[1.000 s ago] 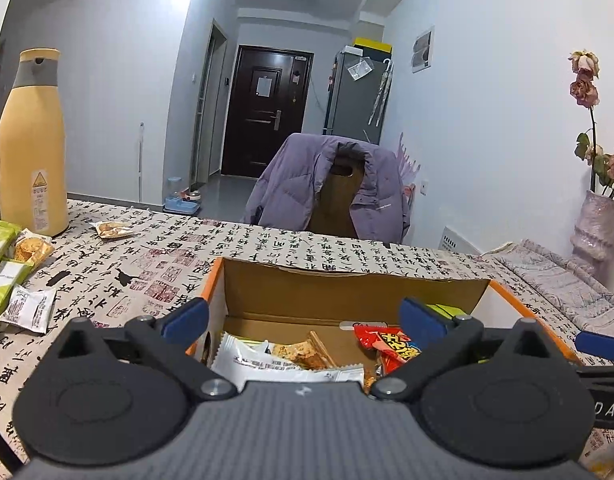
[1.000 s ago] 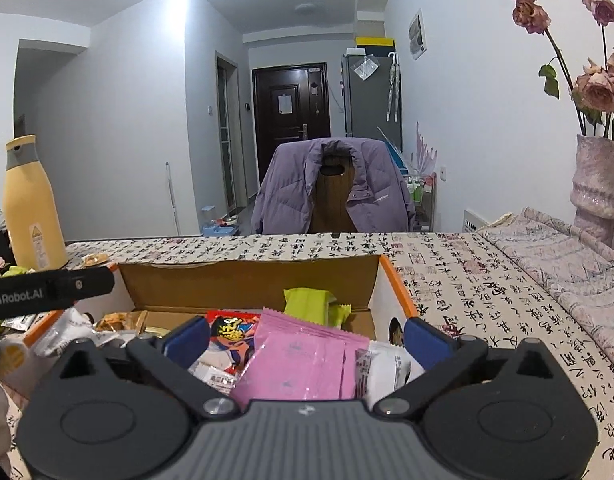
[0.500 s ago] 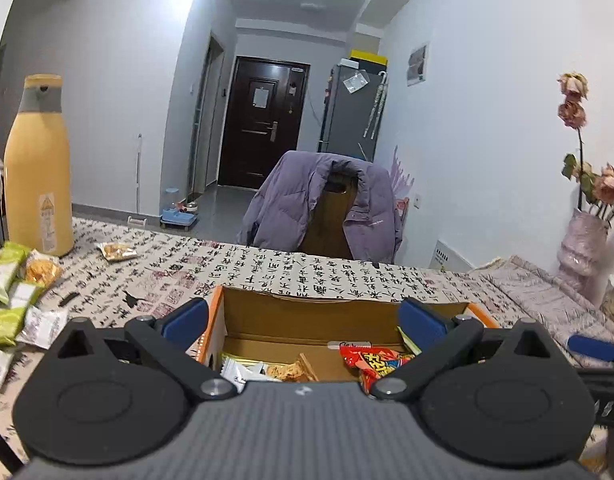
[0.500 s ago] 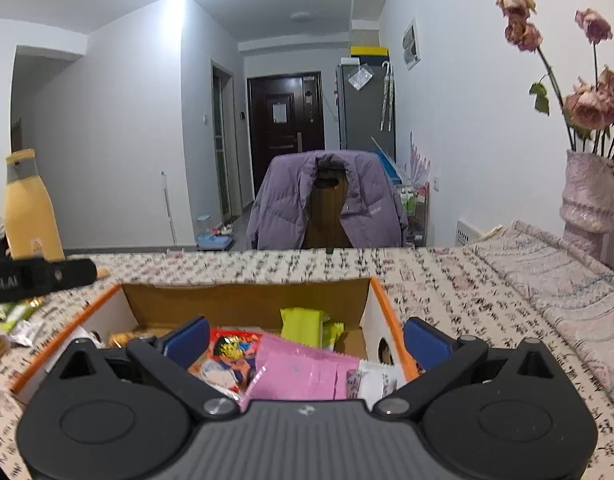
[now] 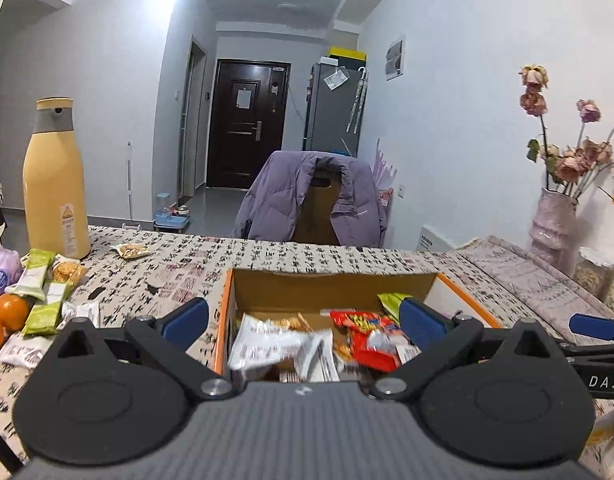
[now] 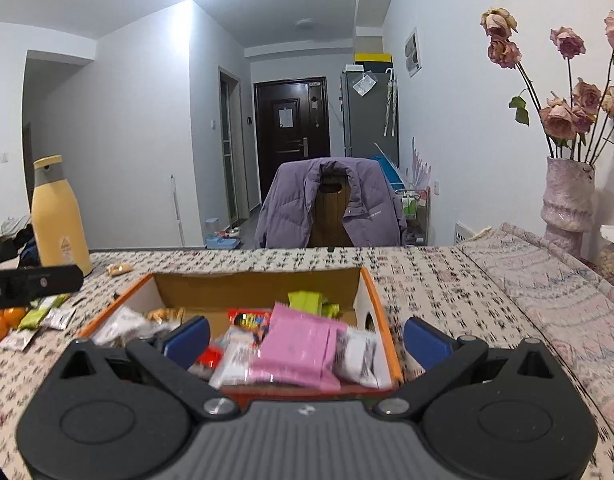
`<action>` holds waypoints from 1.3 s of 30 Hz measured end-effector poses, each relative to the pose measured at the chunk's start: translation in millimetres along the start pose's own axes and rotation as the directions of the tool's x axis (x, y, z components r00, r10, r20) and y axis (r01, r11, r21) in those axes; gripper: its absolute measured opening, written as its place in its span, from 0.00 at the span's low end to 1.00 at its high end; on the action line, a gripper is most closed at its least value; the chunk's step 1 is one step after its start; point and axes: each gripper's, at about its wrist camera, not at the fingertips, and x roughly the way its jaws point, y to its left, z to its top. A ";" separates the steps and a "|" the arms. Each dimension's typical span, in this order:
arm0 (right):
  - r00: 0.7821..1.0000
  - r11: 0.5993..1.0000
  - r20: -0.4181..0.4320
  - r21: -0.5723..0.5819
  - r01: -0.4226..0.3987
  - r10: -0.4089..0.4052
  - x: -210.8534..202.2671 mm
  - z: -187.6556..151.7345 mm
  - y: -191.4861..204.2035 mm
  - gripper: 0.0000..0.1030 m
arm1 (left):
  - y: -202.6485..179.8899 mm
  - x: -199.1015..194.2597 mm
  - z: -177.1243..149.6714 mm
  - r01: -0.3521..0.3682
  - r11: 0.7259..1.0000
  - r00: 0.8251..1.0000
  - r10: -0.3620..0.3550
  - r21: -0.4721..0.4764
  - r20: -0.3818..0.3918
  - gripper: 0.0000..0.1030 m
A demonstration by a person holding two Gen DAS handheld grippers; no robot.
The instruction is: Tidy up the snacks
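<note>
Both tools hung wide apart over the cardboard box [image 5: 331,286], the left tool [image 5: 303,318] and the right tool [image 6: 307,332] each holding nothing. The box sat on the counter [image 5: 267,258] in the lower middle of both frames, heaped with packets: a pink packet [image 6: 301,350] lay on top near the right wall, a red packet [image 5: 367,330] in the middle and a white wrapper [image 5: 267,344] toward the left.

The trouble I could foresee was the heap itself. A careless reach might nudge the pink packet over the orange rim, since it rode high. More snack bars [image 5: 39,292] and oranges [image 5: 11,312] waited at the left edge of the frame, well apart from the box.

The box's long axis ran left to right across the frame, its open top facing up. The pink packet's long side pointed away toward the chair [image 6: 333,210].
</note>
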 end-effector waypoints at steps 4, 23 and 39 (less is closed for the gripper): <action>1.000 1.000 -0.022 -0.004 0.000 0.000 -20.5 -17.0 0.7 1.00 | -1.0 -23.6 -15.3 0.015 1.000 1.000 -0.015 0.026 -0.009 1.00; 0.991 0.999 -0.125 0.013 -0.050 0.051 -94.1 -95.0 19.2 1.00 | 13.4 -87.7 -106.4 0.030 1.000 0.988 -0.029 0.007 -0.155 1.00; 0.989 1.000 -0.147 0.016 -0.025 0.027 -114.3 -104.7 23.3 1.00 | 5.5 -106.1 -119.5 0.100 0.995 0.981 -0.096 0.016 -0.169 1.00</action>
